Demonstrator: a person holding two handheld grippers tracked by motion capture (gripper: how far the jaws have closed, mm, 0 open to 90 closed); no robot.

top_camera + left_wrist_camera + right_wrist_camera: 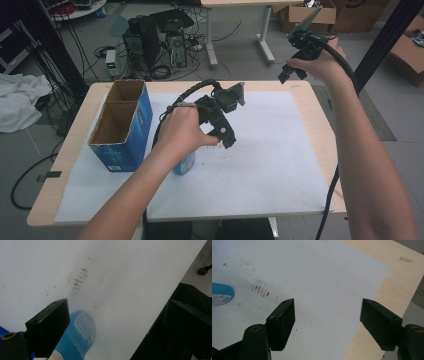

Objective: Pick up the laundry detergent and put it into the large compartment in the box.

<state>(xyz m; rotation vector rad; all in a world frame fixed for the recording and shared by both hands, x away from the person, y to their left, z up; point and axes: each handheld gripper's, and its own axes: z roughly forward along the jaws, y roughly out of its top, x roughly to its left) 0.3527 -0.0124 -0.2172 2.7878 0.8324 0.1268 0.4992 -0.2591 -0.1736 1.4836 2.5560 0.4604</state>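
One blue bottle, lying on the white paper with its long axis running under the near jaw, is being approached by the wide-open left gripper, while the right gripper, also wide open, is being held well apart.

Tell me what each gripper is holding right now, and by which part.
Nothing is held. The left gripper hangs open above the blue bottle, which lies on the white paper untouched. The right gripper is open over bare paper.

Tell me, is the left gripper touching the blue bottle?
Cannot tell. In the left gripper view the left gripper is open, and one jaw overlaps the blue bottle, hiding any contact.
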